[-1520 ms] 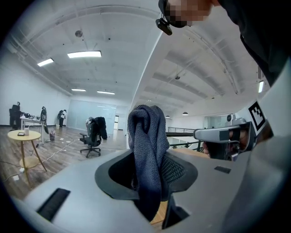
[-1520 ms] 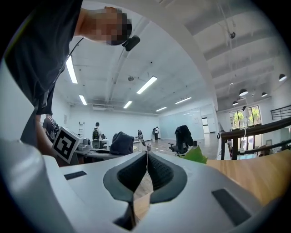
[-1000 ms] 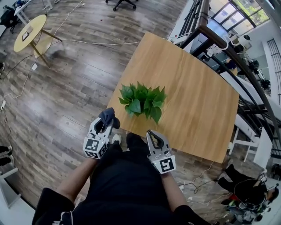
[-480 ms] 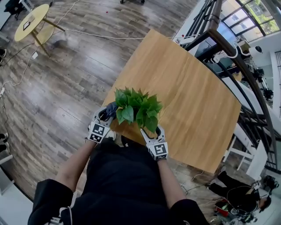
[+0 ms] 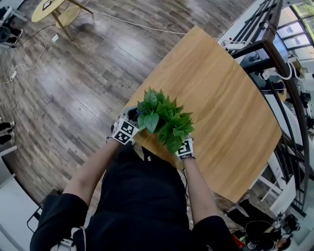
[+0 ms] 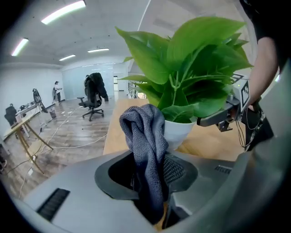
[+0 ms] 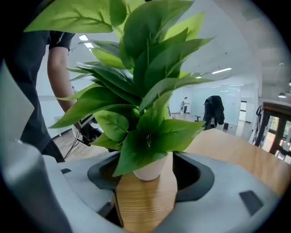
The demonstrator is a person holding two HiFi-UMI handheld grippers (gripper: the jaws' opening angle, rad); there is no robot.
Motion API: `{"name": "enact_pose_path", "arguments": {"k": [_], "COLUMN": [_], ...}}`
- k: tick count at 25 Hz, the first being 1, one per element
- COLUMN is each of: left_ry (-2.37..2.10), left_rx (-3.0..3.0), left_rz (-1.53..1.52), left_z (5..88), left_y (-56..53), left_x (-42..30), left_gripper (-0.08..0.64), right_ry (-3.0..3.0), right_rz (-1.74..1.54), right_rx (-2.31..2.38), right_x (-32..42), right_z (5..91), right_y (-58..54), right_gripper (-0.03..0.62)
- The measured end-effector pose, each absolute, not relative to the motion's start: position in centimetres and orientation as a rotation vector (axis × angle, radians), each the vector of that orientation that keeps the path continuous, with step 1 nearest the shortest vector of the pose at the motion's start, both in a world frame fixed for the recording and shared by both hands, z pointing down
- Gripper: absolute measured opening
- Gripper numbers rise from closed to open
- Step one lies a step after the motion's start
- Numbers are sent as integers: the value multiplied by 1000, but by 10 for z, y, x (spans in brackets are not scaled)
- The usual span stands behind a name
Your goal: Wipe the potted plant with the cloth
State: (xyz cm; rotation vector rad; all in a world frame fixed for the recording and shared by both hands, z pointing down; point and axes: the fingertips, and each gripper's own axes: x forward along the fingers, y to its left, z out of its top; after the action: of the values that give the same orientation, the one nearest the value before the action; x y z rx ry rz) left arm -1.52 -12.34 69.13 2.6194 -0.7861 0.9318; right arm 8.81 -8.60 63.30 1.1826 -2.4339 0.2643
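The potted plant (image 5: 164,120), broad green leaves in a white pot (image 7: 152,170), stands near the wooden table's (image 5: 221,98) near edge. My left gripper (image 6: 152,177) is shut on a grey cloth (image 6: 145,141) that sticks up out of its jaws, close to the pot's left side (image 6: 179,132). My right gripper (image 7: 148,182) is at the plant's other side. Its jaws have just been opening and now stand wide, with the pot in the gap at their tips and no pad on it. In the head view leaves hide both sets of jaws; only the marker cubes (image 5: 125,131) show.
Wood floor (image 5: 73,83) with cables lies left of the table. A round yellow table (image 5: 54,7) stands far off at the upper left, and a railing (image 5: 274,54) runs along the right. An office chair (image 6: 93,95) stands in the background.
Both grippers moved forward from in front of my body to either side of the plant, under its leaves. The right jaws went from shut to open. The cloth stays in the left gripper.
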Motion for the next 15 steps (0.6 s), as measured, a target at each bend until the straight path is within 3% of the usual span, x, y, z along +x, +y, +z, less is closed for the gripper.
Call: {"name": "enact_pose_path", "arguments": {"k": [15], "left_ry": [-661], "left_rx": [2735], "left_rz": [1061], "left_z": [690], "left_y": [-91], "left_x": [17], "left_gripper": [163], "right_ry": [-2437], "right_rz": [288], "right_rx": [1206], "right_x": [85], "right_z": [634], "right_y": [-84], "right_gripper": [298]}}
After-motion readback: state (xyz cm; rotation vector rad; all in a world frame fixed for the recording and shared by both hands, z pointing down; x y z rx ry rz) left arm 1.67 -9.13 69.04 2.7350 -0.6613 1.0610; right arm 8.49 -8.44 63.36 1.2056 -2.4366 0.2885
